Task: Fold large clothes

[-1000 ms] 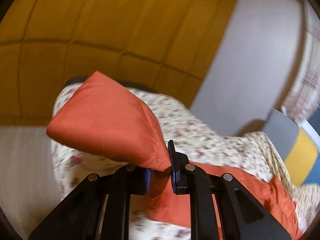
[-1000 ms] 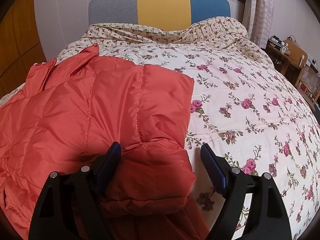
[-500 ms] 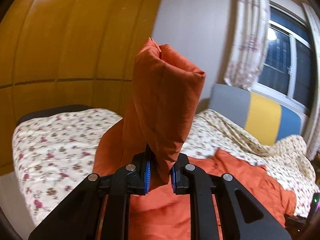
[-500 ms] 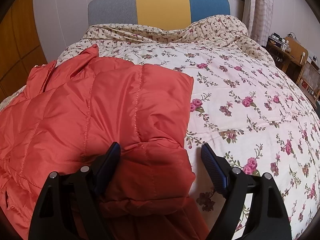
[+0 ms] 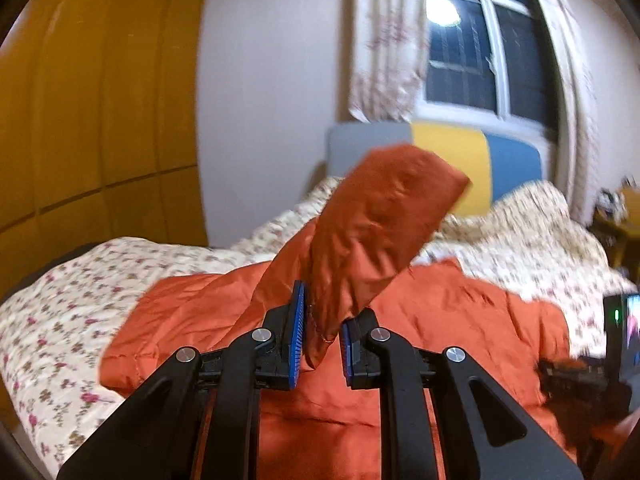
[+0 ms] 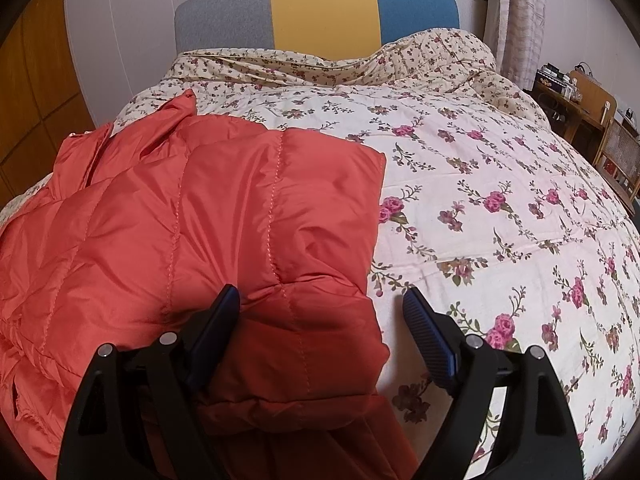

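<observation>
An orange quilted down jacket [image 6: 192, 232] lies on the floral bedspread [image 6: 500, 184]; it also shows in the left wrist view [image 5: 440, 320]. My left gripper [image 5: 320, 336] has its jaws parted a little around the end of one sleeve [image 5: 376, 232], which sticks up and leans right above the jacket body. My right gripper [image 6: 320, 320] is wide open, low over the folded-over right sleeve, with its left finger [image 6: 216, 328] on the jacket and its right finger [image 6: 428, 336] over the bedspread.
A grey, yellow and blue headboard [image 6: 320, 12] stands at the far end of the bed. A wooden wardrobe [image 5: 80, 120] lines the left wall. A window with curtains [image 5: 464, 52] is behind the bed. A desk and chair [image 6: 588, 120] stand to the right.
My left gripper has swung right over the jacket with the sleeve, and its jaws have opened slightly; the sleeve now tips right. The right gripper has stayed still and open.
</observation>
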{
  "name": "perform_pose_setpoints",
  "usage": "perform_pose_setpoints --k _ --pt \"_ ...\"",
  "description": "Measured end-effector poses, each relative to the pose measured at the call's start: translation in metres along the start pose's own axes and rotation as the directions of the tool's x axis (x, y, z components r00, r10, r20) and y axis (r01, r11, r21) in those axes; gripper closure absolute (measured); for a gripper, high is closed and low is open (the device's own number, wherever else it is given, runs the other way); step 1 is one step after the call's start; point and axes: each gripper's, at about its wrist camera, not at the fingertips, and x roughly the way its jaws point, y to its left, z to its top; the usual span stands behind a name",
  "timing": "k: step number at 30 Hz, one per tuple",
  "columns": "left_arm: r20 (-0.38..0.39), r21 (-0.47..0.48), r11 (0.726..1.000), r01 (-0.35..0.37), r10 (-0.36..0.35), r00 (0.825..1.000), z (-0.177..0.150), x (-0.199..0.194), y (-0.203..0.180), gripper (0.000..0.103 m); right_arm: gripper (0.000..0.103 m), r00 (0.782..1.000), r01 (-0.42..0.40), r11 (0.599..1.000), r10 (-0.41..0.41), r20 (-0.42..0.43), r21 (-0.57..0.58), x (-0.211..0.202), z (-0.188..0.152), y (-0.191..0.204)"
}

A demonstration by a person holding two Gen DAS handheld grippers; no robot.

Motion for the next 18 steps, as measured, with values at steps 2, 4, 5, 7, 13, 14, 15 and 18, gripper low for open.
perform_pose_setpoints --k 2,4,5,7,13,14,15,18 --pt "-0.035 0.027 1.000 0.013 -0.012 0.999 -0.007 0.009 -0.011 0.087 0.020 1.000 0.000 1.000 0.000 0.000 0.000 0.000 0.000 0.000" --pt "-0.058 0.043 0.999 0.019 -0.017 0.998 -0.013 0.016 -0.018 0.087 0.020 1.000 0.000 1.000 0.000 0.000 0.000 0.000 0.000 0.000" --pt "-0.070 0.055 0.998 0.026 -0.022 0.997 -0.017 0.019 -0.022 0.087 0.020 1.000 -0.001 1.000 0.001 0.000 0.000 0.000 0.000 0.000" --pt "-0.089 0.096 0.995 0.038 -0.030 0.996 -0.023 0.023 -0.029 0.087 0.019 1.000 -0.003 1.000 0.003 -0.001 0.004 0.000 0.000 -0.001" --pt "-0.143 0.220 0.971 0.090 -0.059 0.988 -0.036 0.033 -0.057 0.087 0.019 1.000 -0.002 1.000 0.002 -0.002 0.005 0.000 0.000 -0.001" --pt "-0.154 0.240 0.966 0.101 -0.065 0.986 -0.038 0.035 -0.061 0.087 0.019 1.000 -0.001 1.000 0.001 -0.002 0.005 -0.001 0.000 -0.001" --pt "-0.170 0.266 0.957 0.117 -0.073 0.983 -0.042 0.037 -0.066 0.087 0.019 1.000 -0.001 1.000 0.001 -0.001 0.005 0.000 0.000 -0.001" --pt "-0.189 0.350 0.925 0.149 -0.086 0.978 -0.051 0.040 -0.085 0.087 0.019 1.000 0.002 1.000 -0.002 -0.001 0.004 0.000 0.000 -0.001"
